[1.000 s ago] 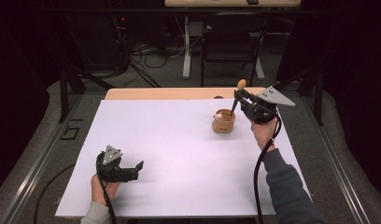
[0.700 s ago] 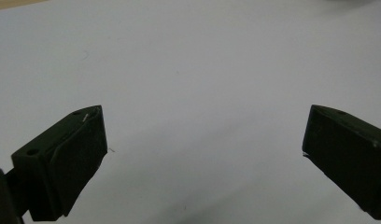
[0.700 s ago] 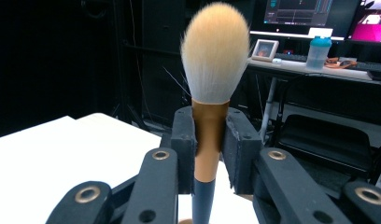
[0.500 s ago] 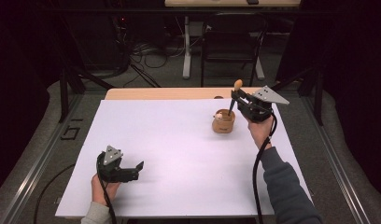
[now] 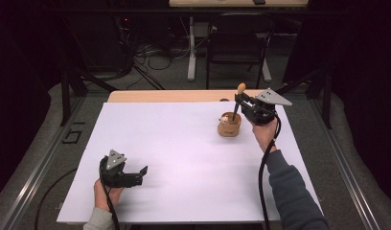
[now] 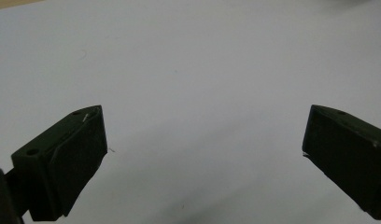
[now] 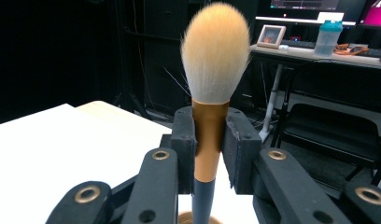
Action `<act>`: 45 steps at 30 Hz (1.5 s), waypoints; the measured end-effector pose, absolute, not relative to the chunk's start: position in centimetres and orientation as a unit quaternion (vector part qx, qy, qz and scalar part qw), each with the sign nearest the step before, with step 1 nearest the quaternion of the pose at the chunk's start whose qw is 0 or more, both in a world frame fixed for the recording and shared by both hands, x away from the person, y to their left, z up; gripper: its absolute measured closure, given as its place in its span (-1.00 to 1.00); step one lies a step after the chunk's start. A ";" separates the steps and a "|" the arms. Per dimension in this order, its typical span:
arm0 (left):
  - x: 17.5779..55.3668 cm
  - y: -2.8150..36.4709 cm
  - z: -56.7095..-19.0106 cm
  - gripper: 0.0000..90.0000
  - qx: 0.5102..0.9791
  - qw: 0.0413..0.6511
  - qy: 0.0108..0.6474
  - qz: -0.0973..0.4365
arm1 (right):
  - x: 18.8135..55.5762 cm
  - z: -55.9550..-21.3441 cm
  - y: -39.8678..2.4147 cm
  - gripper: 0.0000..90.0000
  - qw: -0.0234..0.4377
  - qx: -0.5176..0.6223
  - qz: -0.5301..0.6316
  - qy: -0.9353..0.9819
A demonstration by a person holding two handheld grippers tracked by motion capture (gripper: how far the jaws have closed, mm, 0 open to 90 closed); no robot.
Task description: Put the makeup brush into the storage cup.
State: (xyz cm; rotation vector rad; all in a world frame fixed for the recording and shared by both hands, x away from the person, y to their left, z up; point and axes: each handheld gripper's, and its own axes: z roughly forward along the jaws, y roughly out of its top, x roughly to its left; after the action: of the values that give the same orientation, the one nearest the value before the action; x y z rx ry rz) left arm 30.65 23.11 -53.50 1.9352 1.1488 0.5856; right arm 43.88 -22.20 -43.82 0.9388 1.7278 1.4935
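Observation:
A makeup brush [image 7: 210,98] with a pale fluffy head, copper ferrule and dark handle stands upright, bristles up. My right gripper [image 7: 209,154] is shut on its ferrule. In the high view the right gripper [image 5: 240,101] holds the brush [image 5: 239,96] over a small brown cup [image 5: 229,125] at the right of the white table sheet [image 5: 184,143]; the handle's lower end reaches into the cup. My left gripper [image 5: 140,174] rests low near the front left, jaws wide apart. In its own view the left gripper [image 6: 202,154] is open over bare white sheet.
A wooden table edge [image 5: 165,96] shows beyond the white sheet. Behind the table stand a dark chair [image 5: 239,43] and cables on the floor. In the right gripper view a desk [image 7: 319,51] with a bottle and screens lies farther back.
The right gripper with the brush has shifted slightly left and up over the cup. The left gripper has stayed put.

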 end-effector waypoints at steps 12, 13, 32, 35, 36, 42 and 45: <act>30.6 23.2 -53.5 -1.00 0.761 0.399 0.457 0.230 | 44.4 -44.4 -22.3 0.69 0.324 0.363 0.558 0.672; 30.7 23.2 -53.5 -1.00 0.762 0.399 0.456 0.230 | 44.5 -44.5 -22.2 0.69 0.325 0.364 0.557 0.672; 30.5 23.5 -53.2 -1.00 0.760 0.400 0.455 0.236 | 44.7 -45.3 -21.8 -0.70 0.277 0.376 0.485 0.739; 30.4 23.4 -53.2 -1.00 0.759 0.401 0.454 0.237 | 44.1 -45.2 -22.1 -0.78 0.268 0.368 0.484 0.747; 30.4 23.4 -53.2 -1.00 0.759 0.402 0.454 0.238 | 43.9 -45.2 -22.1 -0.80 0.268 0.364 0.484 0.750; 30.4 23.4 -53.1 -1.00 0.758 0.401 0.453 0.243 | 42.7 -45.3 -22.4 -0.89 0.258 0.352 0.484 0.759; 30.3 23.5 -53.1 -1.00 0.758 0.400 0.454 0.244 | 42.2 -45.3 -22.4 -0.90 0.256 0.350 0.481 0.762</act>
State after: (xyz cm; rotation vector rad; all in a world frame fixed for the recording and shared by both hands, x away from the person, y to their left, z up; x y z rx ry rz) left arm 30.33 23.45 -53.07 1.9172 1.1472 0.6180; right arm 42.19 -22.40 -45.35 0.9505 2.0668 1.3060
